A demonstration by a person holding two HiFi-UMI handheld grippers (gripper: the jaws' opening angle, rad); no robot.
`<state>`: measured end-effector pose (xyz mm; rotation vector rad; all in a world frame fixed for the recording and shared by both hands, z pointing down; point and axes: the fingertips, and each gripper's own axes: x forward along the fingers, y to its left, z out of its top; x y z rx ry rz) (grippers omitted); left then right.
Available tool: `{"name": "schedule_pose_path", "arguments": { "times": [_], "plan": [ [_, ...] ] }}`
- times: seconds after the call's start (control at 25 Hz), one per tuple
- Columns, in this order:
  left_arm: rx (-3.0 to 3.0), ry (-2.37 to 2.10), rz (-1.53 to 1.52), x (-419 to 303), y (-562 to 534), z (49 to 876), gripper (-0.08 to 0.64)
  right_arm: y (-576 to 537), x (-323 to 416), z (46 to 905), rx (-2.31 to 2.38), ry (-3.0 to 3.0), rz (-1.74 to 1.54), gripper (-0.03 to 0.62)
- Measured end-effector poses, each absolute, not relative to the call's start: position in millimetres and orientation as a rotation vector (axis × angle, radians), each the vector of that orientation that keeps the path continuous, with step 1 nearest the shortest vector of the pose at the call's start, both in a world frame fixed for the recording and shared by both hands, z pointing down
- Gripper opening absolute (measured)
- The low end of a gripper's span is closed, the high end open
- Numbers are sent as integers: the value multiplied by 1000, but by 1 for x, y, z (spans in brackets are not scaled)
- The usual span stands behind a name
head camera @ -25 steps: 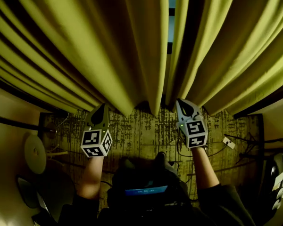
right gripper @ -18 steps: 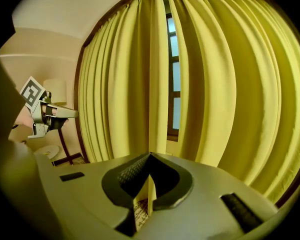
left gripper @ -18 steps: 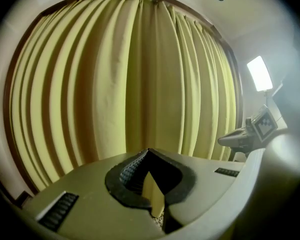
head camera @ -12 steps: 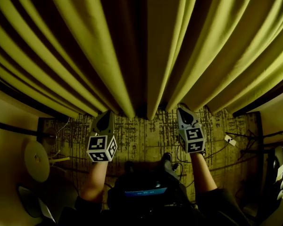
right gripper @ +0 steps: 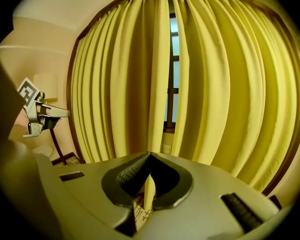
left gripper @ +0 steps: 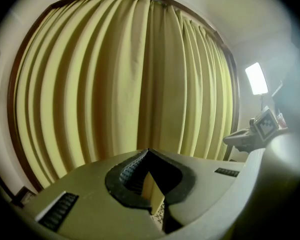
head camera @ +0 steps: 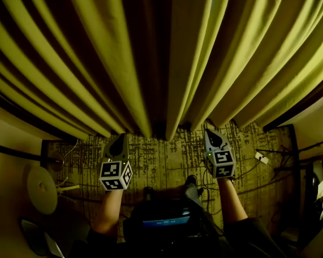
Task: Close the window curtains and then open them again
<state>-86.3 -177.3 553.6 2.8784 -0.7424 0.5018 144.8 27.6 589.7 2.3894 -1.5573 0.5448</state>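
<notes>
Yellow-green curtains hang drawn together across the window: the left panel (head camera: 86,63) and the right panel (head camera: 258,58). In the right gripper view a narrow gap between the panels shows the window (right gripper: 172,79). My left gripper (head camera: 118,140) is over the rug just short of the left panel's hem, jaws shut with nothing between them. My right gripper (head camera: 211,133) is near the right panel's hem, also shut and empty. In the left gripper view the curtain (left gripper: 125,84) fills the picture beyond the left gripper's (left gripper: 148,151) closed tips. In the right gripper view the right gripper's (right gripper: 150,155) tips meet.
A patterned rug (head camera: 161,155) lies under the grippers. A round white object (head camera: 41,190) sits at the left, with cables (head camera: 261,157) and a white plug at the right. A bright lamp (left gripper: 256,78) glows to the right of the curtains, and a standing lamp (right gripper: 45,84) is to their left.
Both grippers have drawn back from the curtain hems toward the person, staying shut. The bright gap between the panels shows less in the head view.
</notes>
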Motion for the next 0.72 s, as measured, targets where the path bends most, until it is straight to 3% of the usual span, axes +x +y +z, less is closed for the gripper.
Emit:
{"name": "schedule_pose_path", "arguments": {
  "times": [0.72],
  "plan": [
    [2869, -651, 488, -80, -143, 556, -12, 56, 146, 587, 2428, -1532, 570, 11]
  ]
}}
